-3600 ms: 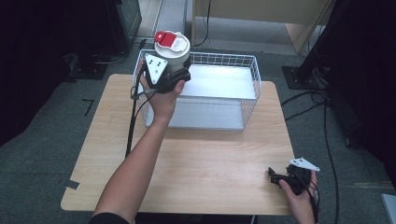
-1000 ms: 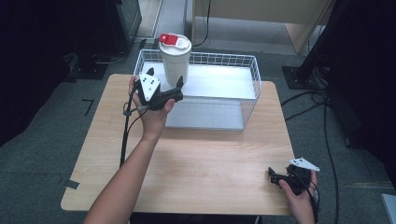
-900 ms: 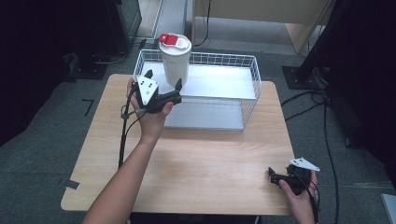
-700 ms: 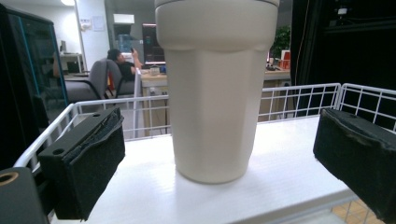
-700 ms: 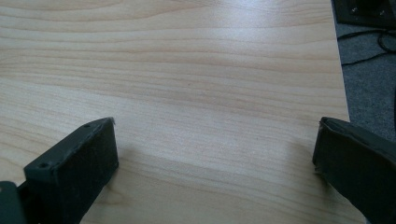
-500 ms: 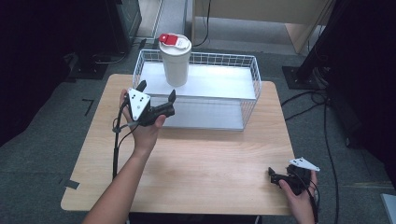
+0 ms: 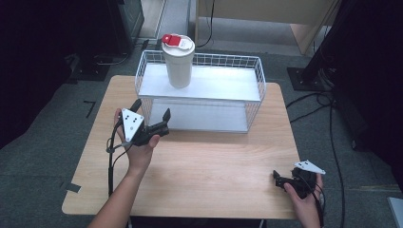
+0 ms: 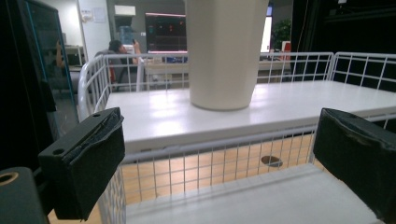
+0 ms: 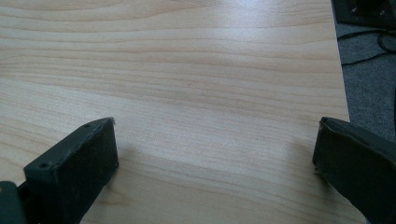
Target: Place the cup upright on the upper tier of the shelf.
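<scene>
White cup stands released; left hand-held gripper withdrawn, jaws apart.

My high view looks forward and down from above the near edge of the desk, far enough off to take in the whole top and the floor around it. My left gripper view sits low and close, facing level past its spread jaws into the white wire basket, with the white cup just beyond them on the shelf; the high view shares that basket and cup. My right gripper view tilts down, very near the bare desk wood between its jaws, with the desk edge beside the right-hand jaw.
</scene>
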Motion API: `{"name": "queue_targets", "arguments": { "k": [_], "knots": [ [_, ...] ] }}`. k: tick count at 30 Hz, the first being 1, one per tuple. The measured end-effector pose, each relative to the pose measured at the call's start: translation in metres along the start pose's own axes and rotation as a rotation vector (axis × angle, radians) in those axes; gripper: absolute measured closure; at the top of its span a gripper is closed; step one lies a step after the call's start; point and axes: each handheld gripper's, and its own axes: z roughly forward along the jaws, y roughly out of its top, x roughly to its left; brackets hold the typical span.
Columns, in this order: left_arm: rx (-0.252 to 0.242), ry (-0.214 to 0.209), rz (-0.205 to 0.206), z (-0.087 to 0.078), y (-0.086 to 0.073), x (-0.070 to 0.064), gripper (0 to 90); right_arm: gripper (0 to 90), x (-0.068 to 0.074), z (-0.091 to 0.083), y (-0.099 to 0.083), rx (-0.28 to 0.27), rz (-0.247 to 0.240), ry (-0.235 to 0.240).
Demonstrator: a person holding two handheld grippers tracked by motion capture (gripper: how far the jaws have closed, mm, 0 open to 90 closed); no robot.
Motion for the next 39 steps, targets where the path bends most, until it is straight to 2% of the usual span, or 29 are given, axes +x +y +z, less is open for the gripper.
{"name": "queue_targets", "arguments": {
  "k": [18,26,30,39],
  "knots": [
    [0.051,0.059,-0.042,-0.038,-0.037,0.024,2.7,0.0,0.0,0.0,0.0,0.0,0.0,0.0],
    [0.084,0.091,-0.029,-0.059,-0.052,0.04,2.7,0.0,0.0,0.0,0.0,0.0,0.003,0.0],
    [0.11,0.122,-0.033,-0.072,-0.063,0.054,2.7,0.0,0.0,0.0,0.0,0.001,0.002,0.0],
    [0.17,0.152,-0.014,-0.089,-0.085,0.065,2.7,0.0,0.0,0.0,0.0,0.001,0.002,0.0]
  ]
}}
